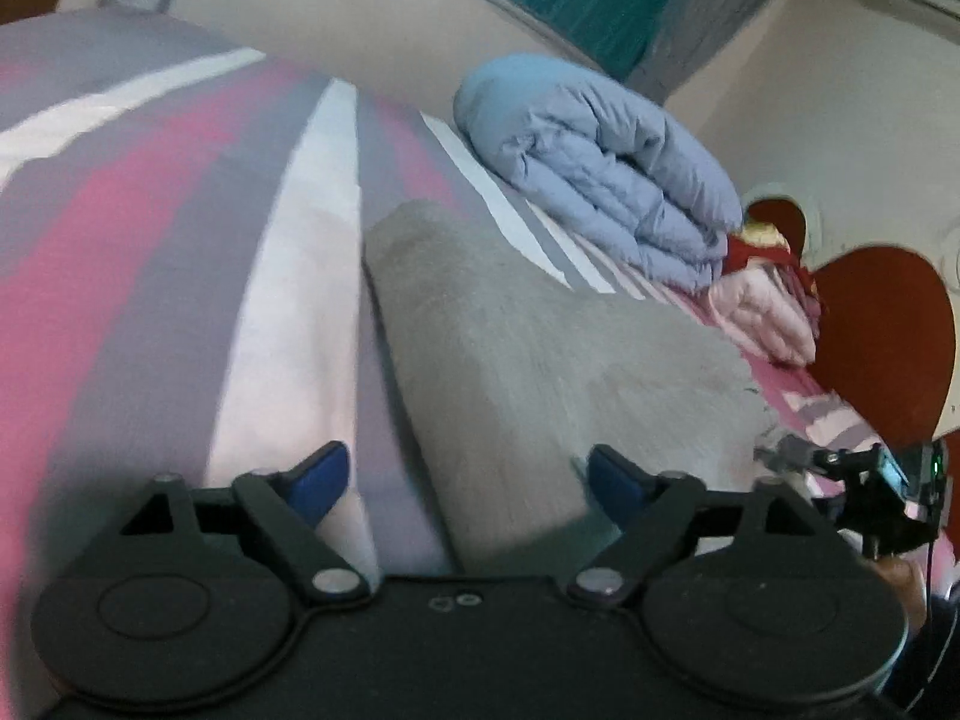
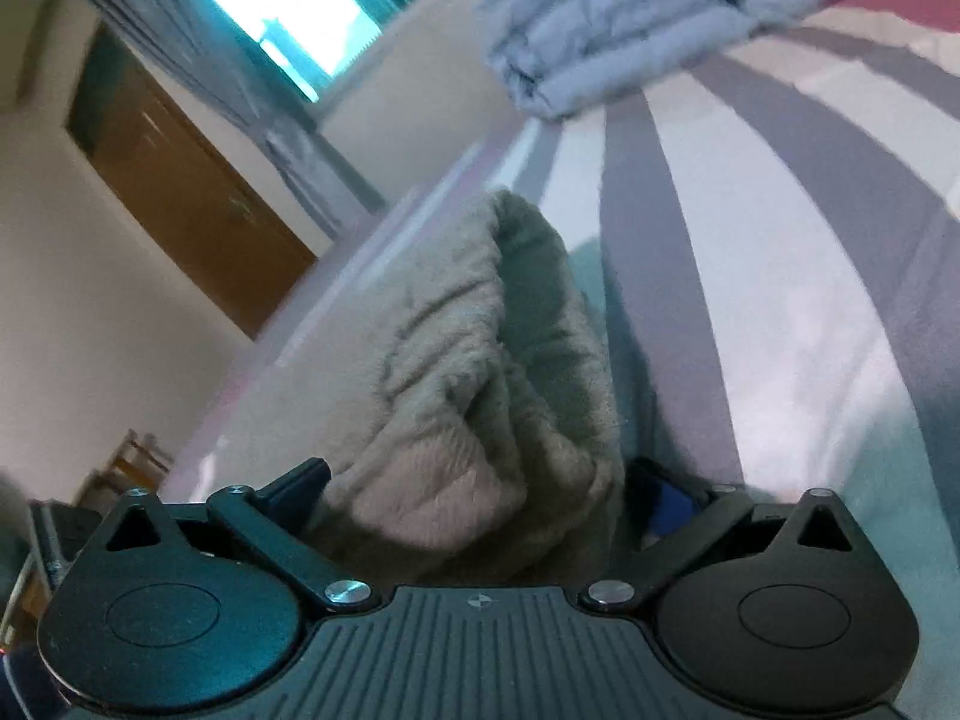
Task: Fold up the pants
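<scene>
The left gripper (image 1: pixel 465 483) hovers low over the bed with its blue-padded fingers (image 1: pixel 324 474) spread wide apart, nothing between them; one finger sits over the striped bedsheet (image 1: pixel 180 276), the other over the near edge of the grey fleece pants (image 1: pixel 540 354). The right gripper (image 2: pixel 480 498) has a thick bunch of those same pants (image 2: pixel 480 372) sitting between its fingers, which stand well apart on either side of the bundle; whether they are pressing into the cloth or only flanking it I cannot tell from here. In the right wrist view the fabric rises from that gripper in a wrinkled, doubled-over hump and lies along the edge of the sheet (image 2: pixel 750 252). In the left wrist view the pants lie as a flat grey strip across the pink, grey and white stripes, with the other gripper (image 1: pixel 864 474) visible at their far end. Beyond the pants, further up the sheet, rests a folded pale blue quilt (image 1: pixel 606 174), and just beside it something pink and puffy (image 1: pixel 762 312) with a bit of red cloth (image 1: pixel 762 246) on top. Past the bed there is a cream wall, a window (image 2: pixel 282 6) with teal curtains, and a wooden door (image 2: pixel 192 192).
</scene>
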### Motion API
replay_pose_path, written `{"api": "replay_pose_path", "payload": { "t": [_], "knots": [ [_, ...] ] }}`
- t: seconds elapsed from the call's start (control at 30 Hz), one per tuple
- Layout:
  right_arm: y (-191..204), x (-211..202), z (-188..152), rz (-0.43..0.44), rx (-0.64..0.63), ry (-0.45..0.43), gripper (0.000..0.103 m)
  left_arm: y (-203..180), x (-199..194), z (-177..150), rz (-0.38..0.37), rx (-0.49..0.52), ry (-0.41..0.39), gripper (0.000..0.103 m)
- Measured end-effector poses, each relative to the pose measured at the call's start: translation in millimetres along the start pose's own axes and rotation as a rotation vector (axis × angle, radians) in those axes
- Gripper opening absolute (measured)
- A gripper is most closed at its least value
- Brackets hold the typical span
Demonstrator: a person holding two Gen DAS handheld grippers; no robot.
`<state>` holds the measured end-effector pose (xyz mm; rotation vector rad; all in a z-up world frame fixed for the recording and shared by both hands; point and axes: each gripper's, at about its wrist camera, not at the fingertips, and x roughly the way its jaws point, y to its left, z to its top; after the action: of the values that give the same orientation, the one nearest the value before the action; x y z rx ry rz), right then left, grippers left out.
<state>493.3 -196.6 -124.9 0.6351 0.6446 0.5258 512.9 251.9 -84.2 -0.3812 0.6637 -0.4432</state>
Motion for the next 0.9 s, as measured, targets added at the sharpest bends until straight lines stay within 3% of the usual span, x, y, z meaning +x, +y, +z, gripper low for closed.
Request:
{"api": "replay_pose_path", "payload": {
  "t": [0.1, 0.2, 0.33, 0.43, 0.5, 0.57, 0.63, 0.77, 0.9],
  "knots": [
    [-11.2, -39.0, -17.7, 0.055, 0.071, -0.080, 0.103, -6.6, -36.6, -26.0, 0.043, -0.007, -0.050, 0.098],
    [-11.6, -83.1, -50.6, 0.088, 0.046, -0.073, 0.103, -5.3, -83.6, -55.7, 0.089, -0.031, -0.076, 0.097],
    [29.5, -129.9, -89.1, -0.003, -0.066, -0.029, 0.103, -18.2, -145.1, -91.2, 0.171, -0.033, -0.114, 0.097],
    [53.0, -166.8, -125.5, -0.061, -0.072, -0.047, 0.103, -35.3, -182.4, -110.7, 0.247, 0.009, -0.105, 0.097],
    [65.5, -199.2, -156.9, -0.167, -0.085, -0.122, 0.103, -50.7, -207.0, -126.5, 0.295, 0.052, -0.100, 0.097],
    [84.0, -218.5, -171.1, -0.261, -0.153, -0.082, 0.103, -71.0, -225.5, -140.5, 0.334, 0.092, -0.109, 0.097],
    [106.2, -242.1, -179.1, -0.401, -0.247, -0.201, 0.103, -88.6, -247.1, -156.2, 0.333, 0.106, -0.133, 0.097],
    [130.4, -283.9, -194.1, -0.398, -0.210, -0.296, 0.103, -136.1, -276.6, -169.2, 0.323, 0.195, -0.246, 0.097],
    [172.0, -318.4, -227.1, -0.346, -0.308, -0.309, 0.103, -177.8, -295.3, -193.3, 0.324, 0.258, -0.302, 0.097]
  ]
}}
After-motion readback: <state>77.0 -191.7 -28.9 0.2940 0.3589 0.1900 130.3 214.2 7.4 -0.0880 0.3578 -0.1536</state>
